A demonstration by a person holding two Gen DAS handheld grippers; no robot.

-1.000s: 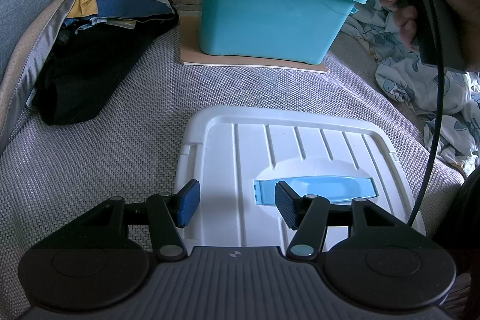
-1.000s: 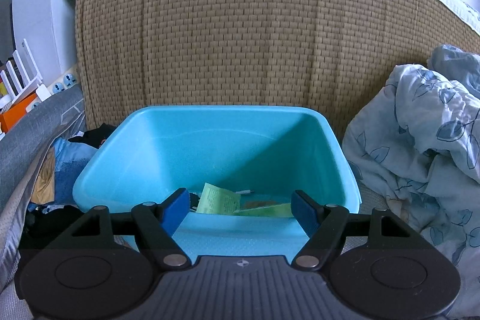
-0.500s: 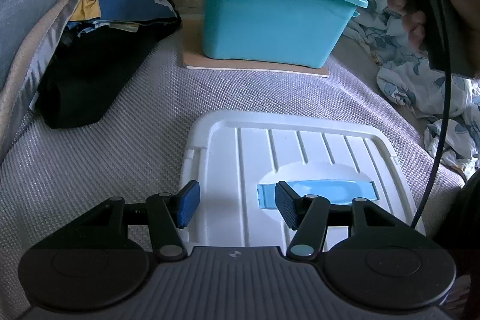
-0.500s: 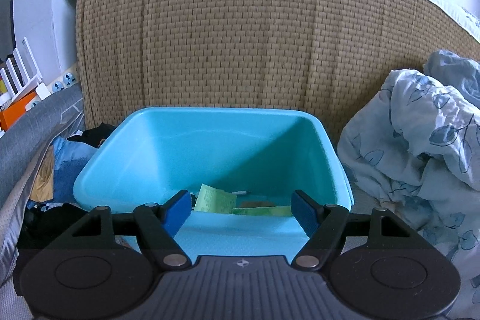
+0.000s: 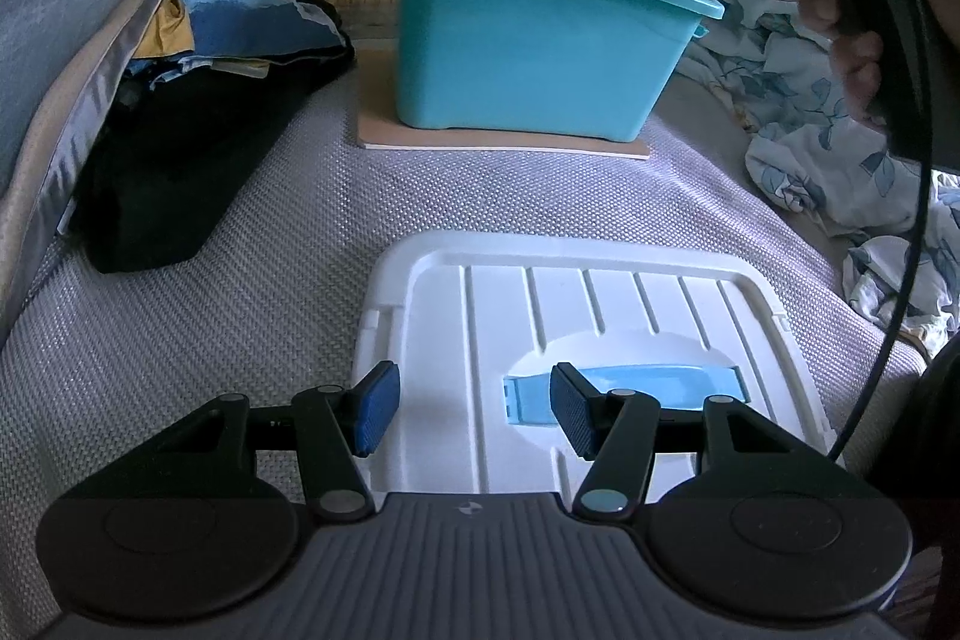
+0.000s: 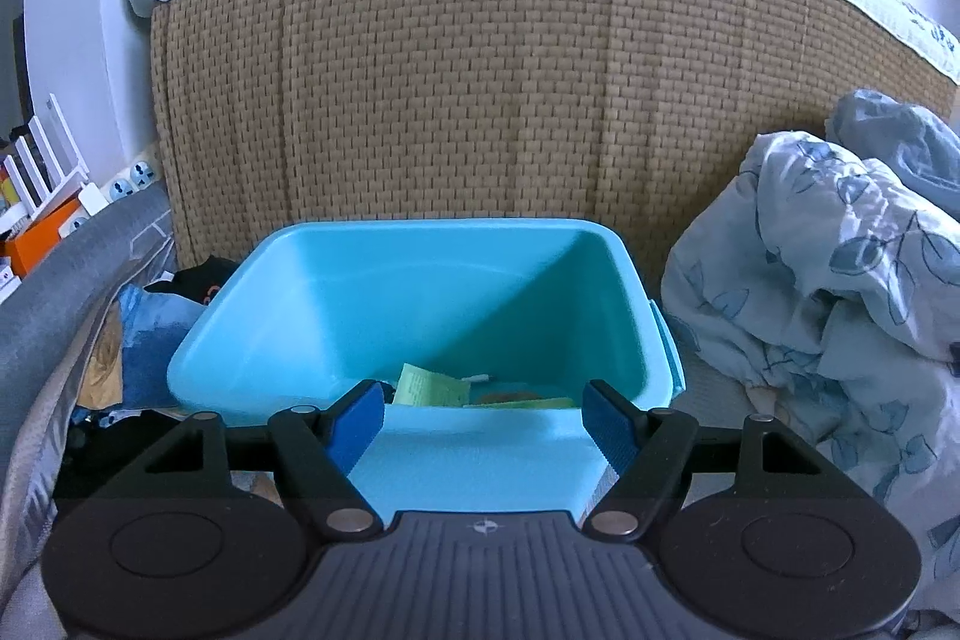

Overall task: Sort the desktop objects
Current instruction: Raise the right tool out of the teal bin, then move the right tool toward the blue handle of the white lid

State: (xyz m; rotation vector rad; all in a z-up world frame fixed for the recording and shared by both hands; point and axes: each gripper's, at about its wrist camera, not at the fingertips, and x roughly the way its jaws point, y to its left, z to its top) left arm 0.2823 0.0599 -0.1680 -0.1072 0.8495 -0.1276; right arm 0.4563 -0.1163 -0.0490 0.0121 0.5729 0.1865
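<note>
Bin [image 6: 420, 316] sits uncovered on a board against the woven headboard, papers inside.
Lid [image 5: 576, 328] lies below the left gripper [image 5: 468, 415]; both grippers' jaws apart, empty. Judged next: clamp the lid's edge squarely, lift level.

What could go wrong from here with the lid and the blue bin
The left gripper hovers open over the white lid, off to the side of its blue handle; closing there may miss it. The teal bin sits on a thin board, so the right gripper at its rim could shift it.
</note>
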